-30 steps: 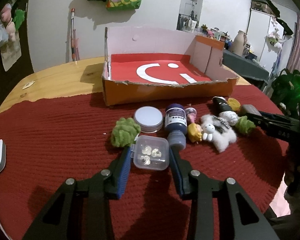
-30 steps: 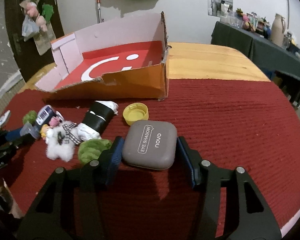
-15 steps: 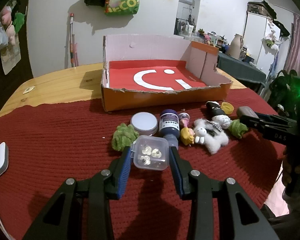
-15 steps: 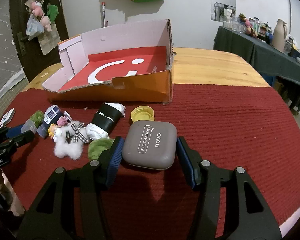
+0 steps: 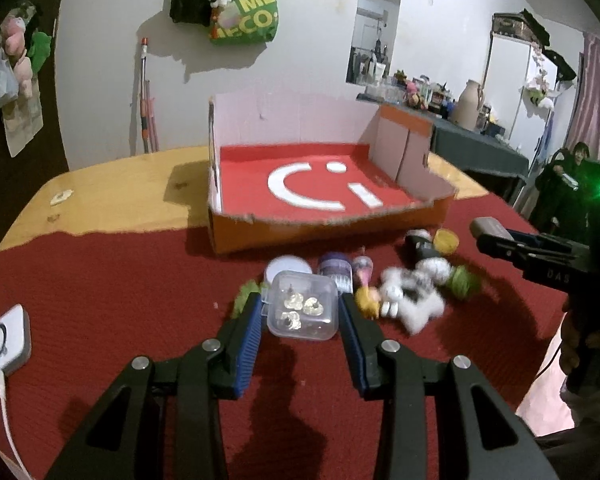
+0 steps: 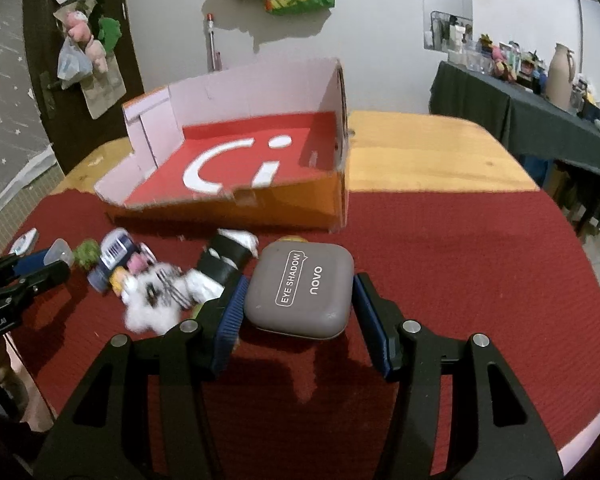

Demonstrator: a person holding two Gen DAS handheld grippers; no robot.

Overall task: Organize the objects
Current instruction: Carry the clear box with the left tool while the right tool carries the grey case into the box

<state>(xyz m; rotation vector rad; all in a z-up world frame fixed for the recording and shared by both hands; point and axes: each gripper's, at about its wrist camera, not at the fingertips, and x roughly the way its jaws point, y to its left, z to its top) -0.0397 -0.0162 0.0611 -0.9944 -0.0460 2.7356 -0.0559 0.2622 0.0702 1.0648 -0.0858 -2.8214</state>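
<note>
Carrying both things to the cardboard box (image 5: pixel 236 236) is the step in hand, as I judge it. The left gripper (image 5: pixel 302 312) has its jaws partly closed on a small clear plastic case (image 5: pixel 303 307) with little shiny pieces inside, and the case is lifted above the red cloth (image 5: pixel 100 288). The right gripper (image 6: pixel 298 294) is closed in the same way on a grey eye shadow case (image 6: pixel 300 290), pads on its two sides.

To do it well, each case should go over the torn low front wall of the box and come down flat on the red floor, one beside the other, before the jaws let go.

The small toys (image 5: pixel 414 298) on the cloth are blurred, so I cannot name each one. The yellow cap (image 5: pixel 446 240) is almost hidden behind the eye shadow case in the right view.
</note>
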